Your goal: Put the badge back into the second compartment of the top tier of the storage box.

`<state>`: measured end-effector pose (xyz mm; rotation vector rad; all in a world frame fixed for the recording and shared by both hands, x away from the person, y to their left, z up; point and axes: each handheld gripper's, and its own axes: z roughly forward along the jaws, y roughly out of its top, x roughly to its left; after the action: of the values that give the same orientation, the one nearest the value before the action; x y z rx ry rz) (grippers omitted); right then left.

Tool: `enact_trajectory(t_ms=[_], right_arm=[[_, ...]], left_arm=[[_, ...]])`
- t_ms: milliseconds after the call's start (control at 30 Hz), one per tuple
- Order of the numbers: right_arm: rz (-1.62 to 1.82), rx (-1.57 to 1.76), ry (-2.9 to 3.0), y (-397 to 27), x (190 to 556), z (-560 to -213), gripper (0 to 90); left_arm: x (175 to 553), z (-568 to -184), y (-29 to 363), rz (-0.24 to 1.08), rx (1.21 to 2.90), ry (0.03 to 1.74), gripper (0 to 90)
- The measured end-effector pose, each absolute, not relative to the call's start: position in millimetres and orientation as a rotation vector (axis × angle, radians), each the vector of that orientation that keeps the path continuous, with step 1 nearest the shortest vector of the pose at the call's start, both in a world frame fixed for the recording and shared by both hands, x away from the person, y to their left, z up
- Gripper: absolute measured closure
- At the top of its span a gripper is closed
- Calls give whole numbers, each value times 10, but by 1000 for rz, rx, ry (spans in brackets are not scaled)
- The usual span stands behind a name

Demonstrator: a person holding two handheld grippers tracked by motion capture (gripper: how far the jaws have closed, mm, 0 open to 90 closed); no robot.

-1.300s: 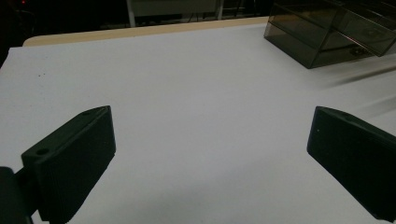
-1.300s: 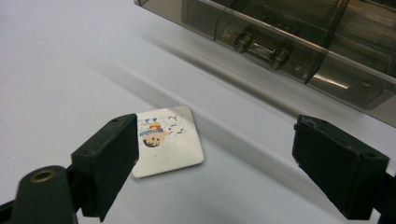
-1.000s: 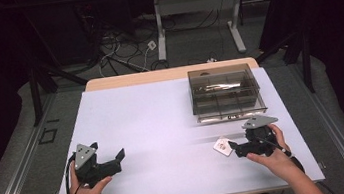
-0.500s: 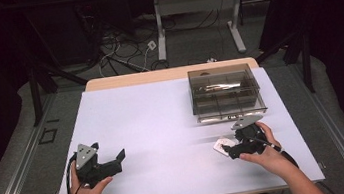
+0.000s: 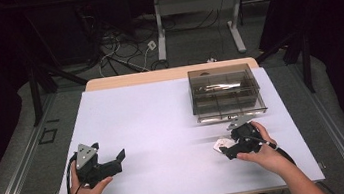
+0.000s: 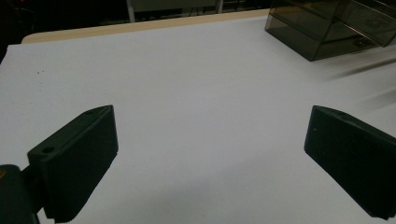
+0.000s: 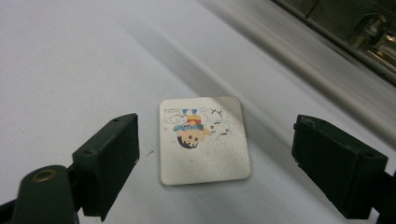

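A small square card (image 7: 203, 140) with a cartoon picture lies flat on the white table (image 5: 164, 128). My right gripper (image 7: 215, 135) hovers over it, open, with one black jaw on each side of the card and neither pad touching it. In the high view the card (image 5: 218, 146) peeks out just left of the right gripper (image 5: 228, 149), at the table's front right. My left gripper (image 6: 210, 121) is open above bare table with nothing between its jaws, and in the high view the left gripper (image 5: 117, 159) sits at the front left.
A smoky transparent compartment box (image 5: 225, 92) stands at the back right, just beyond the right hand, with something shiny (image 5: 216, 87) inside. In the left gripper view the box (image 6: 327, 28) sits at the top right. Desk legs and cables lie on the floor behind the table.
The right gripper has shifted a little left and tipped down over the card. The left gripper has stayed where it was.
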<state>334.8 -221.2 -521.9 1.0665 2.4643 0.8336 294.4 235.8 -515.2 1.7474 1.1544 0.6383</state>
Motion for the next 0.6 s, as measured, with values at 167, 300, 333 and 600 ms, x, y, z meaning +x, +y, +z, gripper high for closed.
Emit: enact_trajectory(t_ms=[167, 300, 333, 600], right_arm=[[812, 1068, 2470, -2186, 3369, -5238, 149], [803, 1068, 2479, -2173, 3384, -5256, 149], [806, 1067, 2478, -2162, 3395, -5272, 149], [761, 1081, 2517, -2136, 3420, -5301, 149]], left_arm=[[2947, -5155, 2361, 637, 1752, 1157, 30], [2948, -5157, 2361, 639, 1754, 1157, 32], [2948, -5157, 2360, 637, 1754, 1158, 32], [2948, -5158, 2361, 637, 1759, 1156, 33]])
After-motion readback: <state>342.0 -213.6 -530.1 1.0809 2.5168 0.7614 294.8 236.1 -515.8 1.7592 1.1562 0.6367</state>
